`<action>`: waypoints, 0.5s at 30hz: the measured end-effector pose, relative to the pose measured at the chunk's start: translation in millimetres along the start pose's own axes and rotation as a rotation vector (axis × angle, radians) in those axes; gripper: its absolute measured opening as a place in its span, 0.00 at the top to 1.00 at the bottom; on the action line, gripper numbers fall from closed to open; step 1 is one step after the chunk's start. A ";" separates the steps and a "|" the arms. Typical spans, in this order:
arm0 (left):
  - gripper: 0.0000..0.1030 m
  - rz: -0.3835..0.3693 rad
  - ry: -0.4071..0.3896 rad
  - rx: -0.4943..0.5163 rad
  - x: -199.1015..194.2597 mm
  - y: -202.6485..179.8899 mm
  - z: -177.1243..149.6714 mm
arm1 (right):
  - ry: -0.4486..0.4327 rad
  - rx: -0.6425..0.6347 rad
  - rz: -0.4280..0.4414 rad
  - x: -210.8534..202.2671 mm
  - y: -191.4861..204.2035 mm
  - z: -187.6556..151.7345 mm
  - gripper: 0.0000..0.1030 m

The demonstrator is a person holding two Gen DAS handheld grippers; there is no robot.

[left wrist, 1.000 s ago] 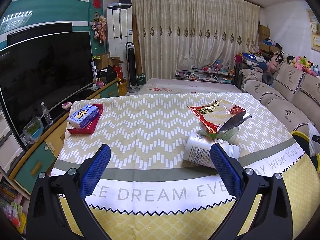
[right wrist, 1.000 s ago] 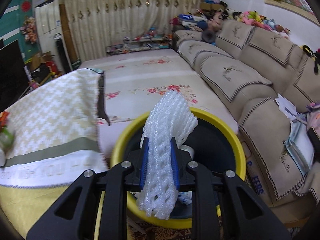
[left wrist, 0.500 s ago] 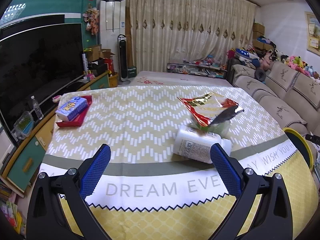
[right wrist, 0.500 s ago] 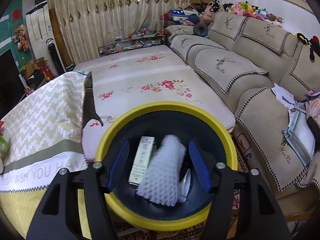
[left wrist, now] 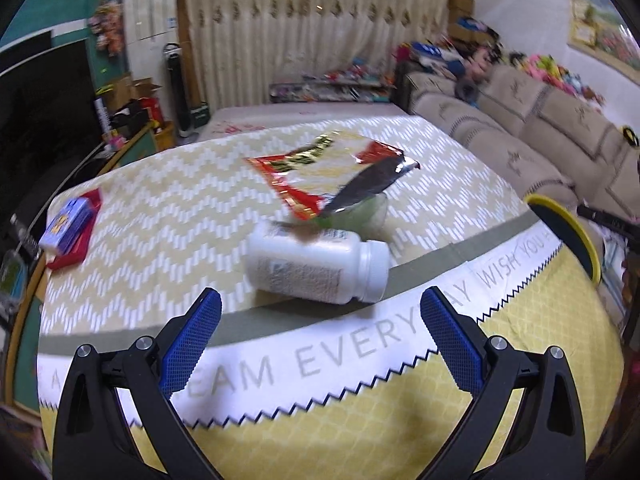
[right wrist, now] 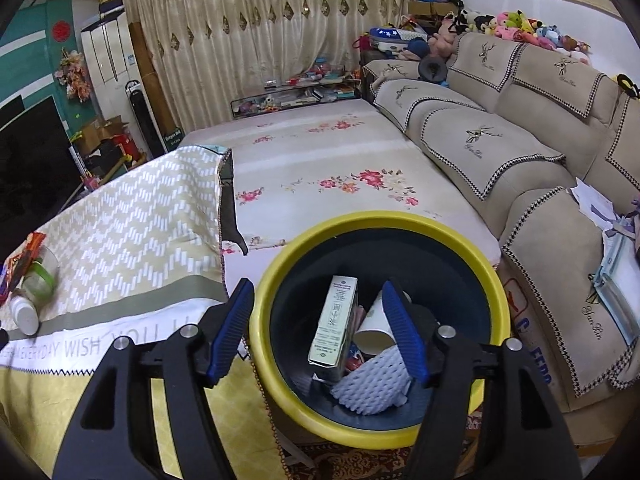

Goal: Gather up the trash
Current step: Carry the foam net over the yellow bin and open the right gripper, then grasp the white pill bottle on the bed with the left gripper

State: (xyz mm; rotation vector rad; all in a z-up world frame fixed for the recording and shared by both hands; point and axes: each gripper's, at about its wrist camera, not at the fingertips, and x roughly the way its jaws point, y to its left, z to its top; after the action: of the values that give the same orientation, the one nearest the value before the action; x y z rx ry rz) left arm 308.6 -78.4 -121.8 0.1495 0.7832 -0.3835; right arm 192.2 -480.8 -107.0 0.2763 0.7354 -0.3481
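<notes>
Just beyond the white bottle [left wrist: 316,266] – a torn wrapper [left wrist: 320,172] overlaps it.

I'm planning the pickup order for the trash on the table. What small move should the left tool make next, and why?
Probably ease the left tool forward and down to straddle the white bottle. Its jaws stand open and empty, and the bottle lies on its side just ahead, the nearest trash. The foam net already lies in the bin.
</notes>
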 end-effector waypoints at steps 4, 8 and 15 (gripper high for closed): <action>0.05 -0.010 0.037 0.016 19.2 0.8 11.3 | 0.006 0.021 0.005 1.0 -7.6 0.4 0.39; 0.05 -0.020 0.074 0.015 36.5 4.1 19.5 | 0.015 0.028 0.006 4.3 -11.8 0.4 0.39; 0.05 -0.012 0.081 0.040 44.3 2.4 28.8 | 0.030 0.028 0.048 10.0 -6.4 1.3 0.38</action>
State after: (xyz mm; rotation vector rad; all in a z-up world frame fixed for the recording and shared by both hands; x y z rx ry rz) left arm 357.1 -96.4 -133.1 0.1991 0.8570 -0.4070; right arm 197.3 -489.2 -113.8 0.3257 0.7531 -0.3096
